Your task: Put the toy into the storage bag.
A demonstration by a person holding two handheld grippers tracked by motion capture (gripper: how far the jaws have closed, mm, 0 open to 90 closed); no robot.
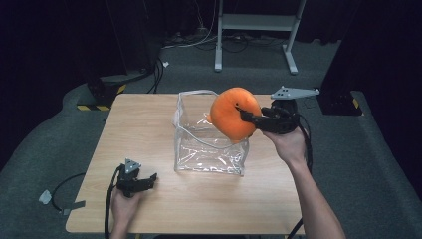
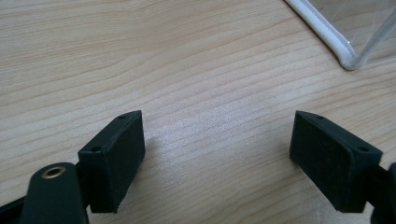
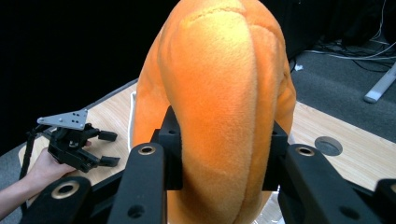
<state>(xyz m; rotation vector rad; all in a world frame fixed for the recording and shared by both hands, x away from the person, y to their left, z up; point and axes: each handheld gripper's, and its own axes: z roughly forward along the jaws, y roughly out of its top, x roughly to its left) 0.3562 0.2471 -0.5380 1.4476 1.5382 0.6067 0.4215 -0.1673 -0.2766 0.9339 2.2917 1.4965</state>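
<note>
Fuzzy orange plush ring point(image 1: 234, 113), glossy clear plastic bag point(image 1: 209, 149), matt pale wood-grain table point(image 1: 144, 124).

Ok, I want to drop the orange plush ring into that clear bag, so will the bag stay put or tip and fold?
The clear bag probably folds easily: its thin walls already look creased and uneven. It likely weighs little, so a nudge from the plush ring could slide or tip it. The left gripper rests open on the table, apart from the bag, so nothing steadies it.
</note>
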